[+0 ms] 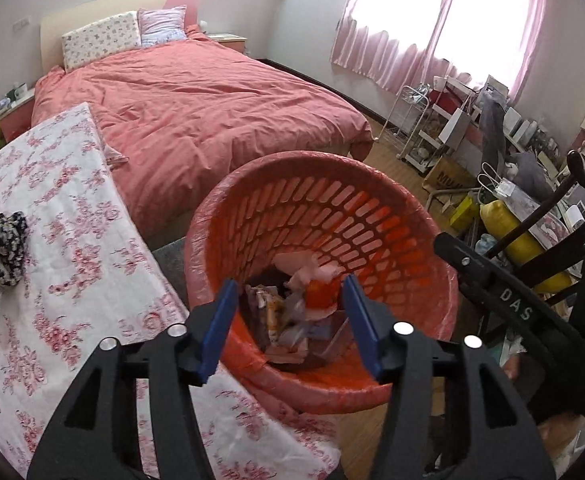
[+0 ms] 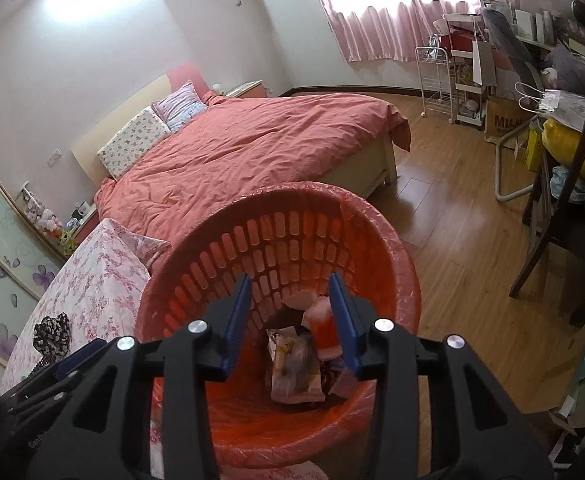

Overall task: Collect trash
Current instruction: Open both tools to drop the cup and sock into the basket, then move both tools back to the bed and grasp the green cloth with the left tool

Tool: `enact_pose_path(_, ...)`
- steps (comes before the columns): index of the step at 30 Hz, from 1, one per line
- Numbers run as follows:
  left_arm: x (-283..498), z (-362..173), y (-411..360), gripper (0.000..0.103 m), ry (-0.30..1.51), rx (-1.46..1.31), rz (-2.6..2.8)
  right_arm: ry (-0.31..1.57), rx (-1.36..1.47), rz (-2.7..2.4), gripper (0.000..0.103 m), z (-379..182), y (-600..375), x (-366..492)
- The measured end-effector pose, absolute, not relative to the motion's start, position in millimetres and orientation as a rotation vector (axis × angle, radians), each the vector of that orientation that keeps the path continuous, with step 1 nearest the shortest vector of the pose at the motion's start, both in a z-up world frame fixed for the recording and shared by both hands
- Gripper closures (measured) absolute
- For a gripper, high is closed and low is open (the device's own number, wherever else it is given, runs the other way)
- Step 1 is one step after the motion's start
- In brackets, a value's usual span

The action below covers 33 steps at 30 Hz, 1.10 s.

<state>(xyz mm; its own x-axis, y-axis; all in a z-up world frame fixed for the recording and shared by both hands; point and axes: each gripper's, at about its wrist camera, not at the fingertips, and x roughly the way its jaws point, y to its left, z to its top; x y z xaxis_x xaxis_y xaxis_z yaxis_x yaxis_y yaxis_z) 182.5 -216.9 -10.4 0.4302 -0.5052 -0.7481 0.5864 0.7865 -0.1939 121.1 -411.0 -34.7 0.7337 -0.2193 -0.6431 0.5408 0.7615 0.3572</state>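
- The bin (image 1: 320,240) (red, slotted, lined with a thin bag) is being seen standing on the floor just beside the flowered cloth (image 1: 72,240), near the bed (image 1: 196,120).
- Trash (image 2: 296,364) is lying at its bottom: wrappers, crumpled paper, a small red cup; it is being judged light, soft and crushable, best pinched by a loose edge.
- The left gripper (image 1: 290,320) is being held tilted down over the bin's mouth, fingers apart, nothing between them.
- The right gripper (image 2: 288,320) is being held likewise, fingers apart and empty.
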Motion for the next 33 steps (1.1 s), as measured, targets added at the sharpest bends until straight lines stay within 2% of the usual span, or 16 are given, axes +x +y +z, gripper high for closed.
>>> enact_pose_path(6, 184.7, -3.6, -184.2, 0.036, 0.874, 0.105, -0.61, 0.612, 0.514, -0.423, 0.059, -23.6, -389.8, 122.0)
enact_pose_path(12, 186.9, 0.0, -121.4, 0.032, 0.829, 0.126, -0.465, 0.623, 0.451, -0.374, 0.057, -13.6, -357.5, 129.4)
enact_pose_path(33, 223.1, -9.7, 110.8, 0.032, 0.817, -0.043, 0.003, 0.687, 0.216, -0.12, 0.056, -2.5, -193.2, 178.1)
